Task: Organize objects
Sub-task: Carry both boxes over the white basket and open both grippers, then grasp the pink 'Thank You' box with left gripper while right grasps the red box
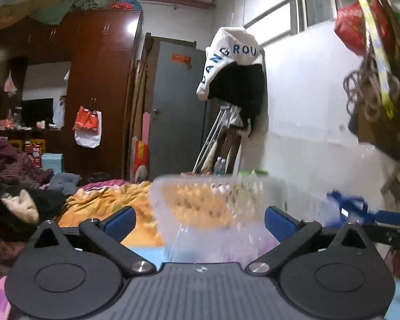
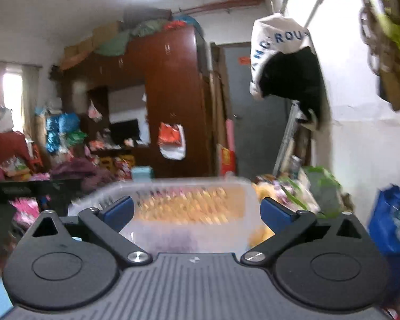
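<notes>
Clear rectangular plastic basket (image 1: 213, 208) with perforated walls, blurred, straight ahead of left gripper (image 1: 197, 220) and right gripper (image 2: 196, 213), over orange quilt (image 1: 104, 202); long axis crosswise; both jaws spread fully wide, clamping nothing; nearer arm unclear

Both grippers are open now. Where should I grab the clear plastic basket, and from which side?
Take the clear basket by its top rim on the near long wall, coming straight ahead with the right gripper. The rim is a thin raised edge facing the open jaws; the perforated walls look too wide to span. Blur hides finer detail.
</notes>
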{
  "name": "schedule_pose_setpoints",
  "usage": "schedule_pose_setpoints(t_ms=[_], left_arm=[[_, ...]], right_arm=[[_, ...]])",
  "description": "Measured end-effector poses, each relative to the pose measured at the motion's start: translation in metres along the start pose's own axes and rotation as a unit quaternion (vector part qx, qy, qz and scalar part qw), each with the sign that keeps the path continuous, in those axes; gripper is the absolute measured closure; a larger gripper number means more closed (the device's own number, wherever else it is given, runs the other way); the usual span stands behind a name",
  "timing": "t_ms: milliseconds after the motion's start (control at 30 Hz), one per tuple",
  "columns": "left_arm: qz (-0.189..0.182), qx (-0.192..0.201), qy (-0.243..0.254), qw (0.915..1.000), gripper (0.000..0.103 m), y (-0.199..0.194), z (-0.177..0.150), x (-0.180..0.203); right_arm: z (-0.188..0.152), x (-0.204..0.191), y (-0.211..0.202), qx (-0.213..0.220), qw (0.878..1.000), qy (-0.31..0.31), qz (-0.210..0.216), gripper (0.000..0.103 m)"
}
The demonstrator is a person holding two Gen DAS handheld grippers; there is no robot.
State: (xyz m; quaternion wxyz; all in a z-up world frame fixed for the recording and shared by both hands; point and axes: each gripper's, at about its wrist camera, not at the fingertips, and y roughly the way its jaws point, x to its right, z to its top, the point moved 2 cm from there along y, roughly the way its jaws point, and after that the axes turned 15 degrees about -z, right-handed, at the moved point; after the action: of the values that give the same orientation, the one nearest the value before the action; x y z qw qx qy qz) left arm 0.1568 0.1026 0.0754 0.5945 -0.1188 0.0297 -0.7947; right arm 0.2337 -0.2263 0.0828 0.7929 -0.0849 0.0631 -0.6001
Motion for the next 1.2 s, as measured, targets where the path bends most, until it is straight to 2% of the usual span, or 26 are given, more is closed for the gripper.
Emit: schedule_pose_setpoints(t_ms=[67,133,200,300,367,467,533,633,733,867,1000,1100,1200], left_arm=[[-0.012,-0.017,0.000,0.9998,0.000,-0.013,-0.021,0.002],[-0.027,-0.043,-0.006,0.9987,0.000,-0.019,-0.040,0.003],[-0.032,-0.068,-0.009,0.9972,0.000,-0.020,-0.056,0.005],[-0.019,-0.098,0.007,0.9950,0.002,-0.020,-0.067,0.007],[-0.002,-0.119,0.013,0.9928,0.002,-0.017,-0.071,0.005],[-0.009,-0.140,0.013,0.9901,0.003,-0.015,-0.078,0.005],[-0.009,-0.149,0.019,0.9886,0.003,-0.014,-0.078,0.007],[-0.019,-0.170,0.033,0.9846,0.003,-0.009,-0.082,0.015],[-0.014,-0.181,0.044,0.9823,0.002,-0.003,-0.083,0.023],[-0.019,-0.189,0.023,0.9814,0.002,0.004,-0.083,0.023],[-0.016,-0.182,0.010,0.9832,0.003,0.002,-0.083,0.021],[-0.016,-0.177,0.015,0.9839,0.003,-0.003,-0.084,0.023],[-0.015,-0.190,0.034,0.9812,0.003,0.004,-0.085,0.031]], right_arm=[[-0.026,0.004,-0.008,-0.027,1.000,-0.016,-0.004,0.000],[-0.048,0.005,-0.014,-0.070,0.997,-0.036,0.021,0.000],[-0.060,0.003,-0.016,-0.092,0.994,-0.040,0.033,0.001],[-0.063,-0.003,-0.011,-0.098,0.993,-0.062,0.012,0.009],[-0.061,-0.003,-0.004,-0.109,0.991,-0.072,0.009,0.020],[-0.066,0.003,0.007,-0.145,0.987,-0.059,0.027,0.031],[-0.069,0.004,0.009,-0.160,0.985,-0.053,0.038,0.031],[-0.070,0.000,0.015,-0.169,0.983,-0.066,0.036,0.034],[-0.074,-0.003,0.017,-0.182,0.979,-0.084,0.028,0.052],[-0.072,0.003,0.011,-0.161,0.984,-0.071,0.019,0.052],[-0.070,0.006,0.008,-0.150,0.987,-0.061,0.021,0.052],[-0.070,0.007,0.007,-0.148,0.987,-0.058,0.025,0.052],[-0.070,0.007,0.008,-0.147,0.987,-0.056,0.025,0.052]])
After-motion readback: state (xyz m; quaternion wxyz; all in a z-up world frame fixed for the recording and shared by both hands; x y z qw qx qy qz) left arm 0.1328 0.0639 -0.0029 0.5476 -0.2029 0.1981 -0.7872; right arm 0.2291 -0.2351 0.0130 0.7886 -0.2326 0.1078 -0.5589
